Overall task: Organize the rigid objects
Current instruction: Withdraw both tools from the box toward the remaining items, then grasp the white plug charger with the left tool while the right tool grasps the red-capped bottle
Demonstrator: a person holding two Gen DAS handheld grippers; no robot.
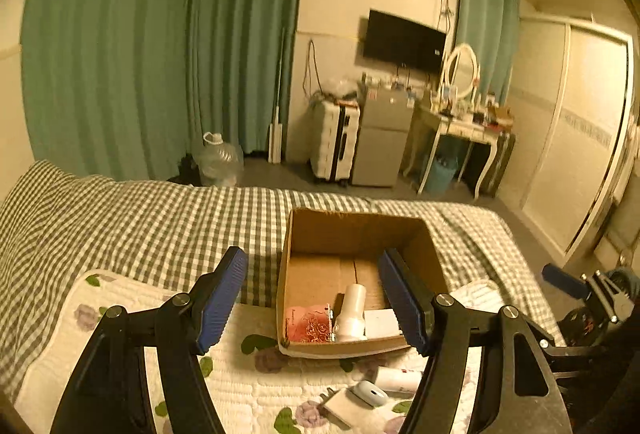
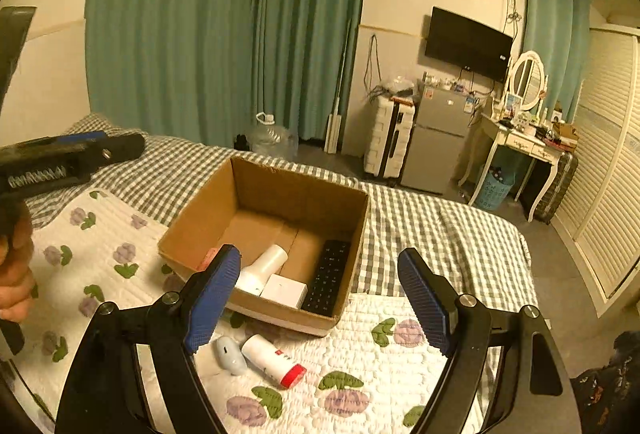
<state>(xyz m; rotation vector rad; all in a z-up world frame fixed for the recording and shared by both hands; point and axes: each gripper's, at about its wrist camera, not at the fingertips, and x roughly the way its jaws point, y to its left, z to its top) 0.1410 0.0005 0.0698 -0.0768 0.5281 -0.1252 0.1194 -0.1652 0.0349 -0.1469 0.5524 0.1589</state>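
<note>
An open cardboard box stands on the bed. Inside lie a white flashlight-like cylinder, a small white box, a pink packet and a black keyboard. On the quilt in front of the box lie a pale blue mouse, a white tube with a red cap and a flat white item. My left gripper and right gripper are both open and empty, held above the quilt near the box.
A floral quilt covers the checked bedspread. Beyond the bed are green curtains, a water jug, a suitcase, a small fridge and a dressing table. The other gripper shows at the right edge and the left edge.
</note>
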